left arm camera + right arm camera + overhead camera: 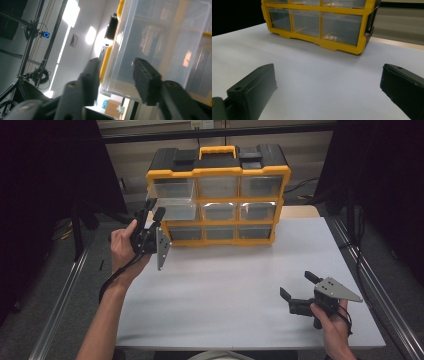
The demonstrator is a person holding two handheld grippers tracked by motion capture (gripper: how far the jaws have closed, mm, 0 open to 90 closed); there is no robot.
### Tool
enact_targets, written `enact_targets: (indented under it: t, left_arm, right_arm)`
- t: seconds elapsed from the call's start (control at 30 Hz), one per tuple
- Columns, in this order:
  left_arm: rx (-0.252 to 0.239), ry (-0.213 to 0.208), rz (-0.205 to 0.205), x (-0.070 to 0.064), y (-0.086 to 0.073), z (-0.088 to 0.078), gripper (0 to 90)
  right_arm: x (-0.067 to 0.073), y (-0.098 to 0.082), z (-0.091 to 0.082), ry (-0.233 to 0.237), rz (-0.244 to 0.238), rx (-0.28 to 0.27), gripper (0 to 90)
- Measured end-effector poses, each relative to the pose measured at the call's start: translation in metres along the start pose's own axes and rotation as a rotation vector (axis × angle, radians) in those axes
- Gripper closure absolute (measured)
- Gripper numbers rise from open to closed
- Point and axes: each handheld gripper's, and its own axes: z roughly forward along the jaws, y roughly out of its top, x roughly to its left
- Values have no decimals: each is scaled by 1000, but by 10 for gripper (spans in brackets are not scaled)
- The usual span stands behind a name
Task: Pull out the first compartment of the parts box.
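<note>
A yellow and black drawer cabinet [218,170] with clear plastic drawers stands at the back of the white table [225,280]. Its middle-left drawer [176,209] sticks out towards me. My left gripper [154,211] is raised at that drawer's left front corner, held on its side. In the left gripper view the clear drawer [155,42] has its front edge between the jaws of the left gripper [117,75], which stand apart without pressing on it. My right gripper [296,285] rests low near the table's front right, open and holding nothing [327,82], facing the cabinet [317,40].
The cabinet has a yellow carry handle [217,151] on top. Metal rails [65,300] run along both sides of the table. A black cable [300,185] lies behind the cabinet at the right. White tabletop stretches between the two grippers.
</note>
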Motion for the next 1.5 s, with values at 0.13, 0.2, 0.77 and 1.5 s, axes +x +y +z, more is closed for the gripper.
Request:
enact_targets:
  t: [0.13,0.2,0.77,1.5]
  left_arm:
    - [1,-23,-41,-2,2,2,414]
    - [0,-26,-44,-2,1,2,379]
    - [17,-101,-381,-1,1,12,77]
    - [119,-250,-1089,18,-26,7,42]
  right_arm:
    - [-2,-1,0,-6,7,-1,0]
    - [-2,-1,1,-5,7,1,1]
    - [-5,-3,4,0,23,11,1]
    - [1,0,2,5,-11,11,1]
